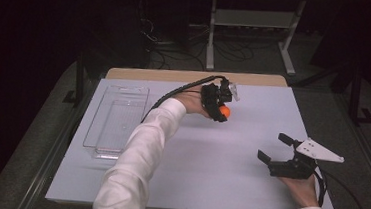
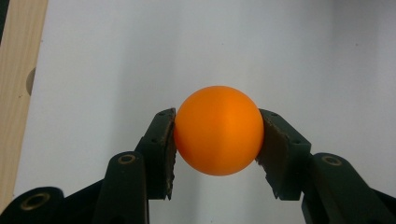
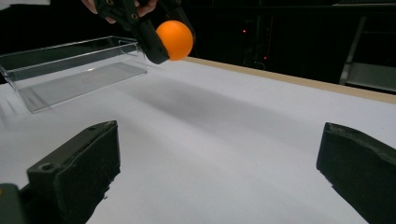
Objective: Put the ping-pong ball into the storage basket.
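Observation:
An orange ball (image 2: 218,129) is clamped between the two black jaws of my left gripper (image 1: 221,111), which holds it above the white table top toward the far middle. The ball (image 1: 224,111) shows as a small orange spot at the gripper's tip, and the right gripper view catches the ball (image 3: 174,40) lifted off the surface. My right gripper (image 1: 274,148) rests low near the front right of the table, its jaws wide open with nothing between them.
A clear plastic tray (image 1: 101,144) lies along the left side of the table, also seen as a transparent tray (image 3: 28,96) in the right gripper view. A wooden strip (image 1: 140,74) edges the far side. Beyond the table are dark floor, cables and a metal stand (image 1: 211,41).

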A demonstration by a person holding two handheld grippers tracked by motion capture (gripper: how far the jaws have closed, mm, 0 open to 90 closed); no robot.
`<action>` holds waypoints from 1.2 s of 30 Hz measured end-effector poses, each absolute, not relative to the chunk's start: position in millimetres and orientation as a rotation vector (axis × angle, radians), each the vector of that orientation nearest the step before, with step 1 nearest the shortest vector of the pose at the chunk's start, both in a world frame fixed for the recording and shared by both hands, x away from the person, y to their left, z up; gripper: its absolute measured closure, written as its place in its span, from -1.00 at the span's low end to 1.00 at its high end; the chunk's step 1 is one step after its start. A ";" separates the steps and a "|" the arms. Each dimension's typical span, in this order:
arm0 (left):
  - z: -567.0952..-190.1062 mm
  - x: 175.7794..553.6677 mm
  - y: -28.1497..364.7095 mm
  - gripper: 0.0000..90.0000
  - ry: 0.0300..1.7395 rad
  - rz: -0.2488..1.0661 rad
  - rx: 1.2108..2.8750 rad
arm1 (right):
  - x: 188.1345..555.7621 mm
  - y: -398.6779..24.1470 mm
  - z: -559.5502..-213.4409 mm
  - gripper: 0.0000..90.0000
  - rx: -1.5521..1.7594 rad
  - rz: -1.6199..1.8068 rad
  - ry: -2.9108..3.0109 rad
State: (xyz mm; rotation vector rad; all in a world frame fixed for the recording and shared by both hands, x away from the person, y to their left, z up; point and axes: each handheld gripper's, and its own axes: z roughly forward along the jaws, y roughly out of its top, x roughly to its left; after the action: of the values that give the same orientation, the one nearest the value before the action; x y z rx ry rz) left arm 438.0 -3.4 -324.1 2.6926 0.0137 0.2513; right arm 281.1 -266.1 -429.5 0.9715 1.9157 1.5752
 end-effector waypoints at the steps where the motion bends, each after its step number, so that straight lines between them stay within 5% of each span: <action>1: -323.2 437.6 -2.8 0.13 0.005 0.254 2.696 | 281.3 -266.1 -429.6 -1.00 0.972 1.576 1.917; 36: -294.1 423.6 46.4 0.13 0.077 0.305 2.705 | 283.8 -259.4 -433.0 -1.00 0.958 1.556 1.958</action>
State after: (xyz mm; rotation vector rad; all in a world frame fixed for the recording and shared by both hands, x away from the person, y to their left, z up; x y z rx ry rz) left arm 423.6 46.4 -294.1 2.7051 0.0771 0.3046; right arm 283.8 -259.4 -433.0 0.9579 1.9581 1.5555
